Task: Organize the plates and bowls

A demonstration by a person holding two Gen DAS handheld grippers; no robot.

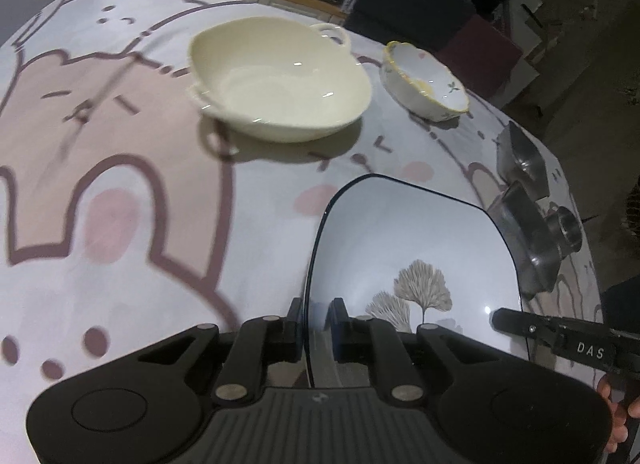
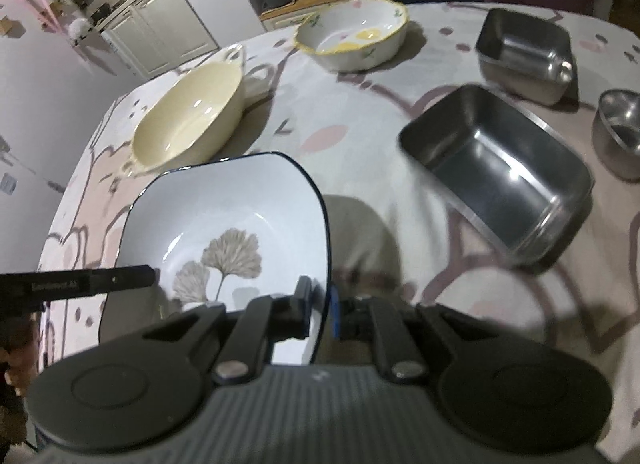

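While the plate (image 2: 224,232) is gripped at opposite rims by both claws (image 1: 314,322) (image 2: 320,304), uneven pulling could slip it onto the tabletop (image 1: 120,143) at 12 o'clock.

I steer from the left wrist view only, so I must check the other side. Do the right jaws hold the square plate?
Observer: Yes. The right gripper has its jaws closed on the right rim of the square plate.
Operator: What stands to the right of the plate? I see only some steel edges there.
Observer: A large steel tray stands there. It is empty and does not touch the plate.
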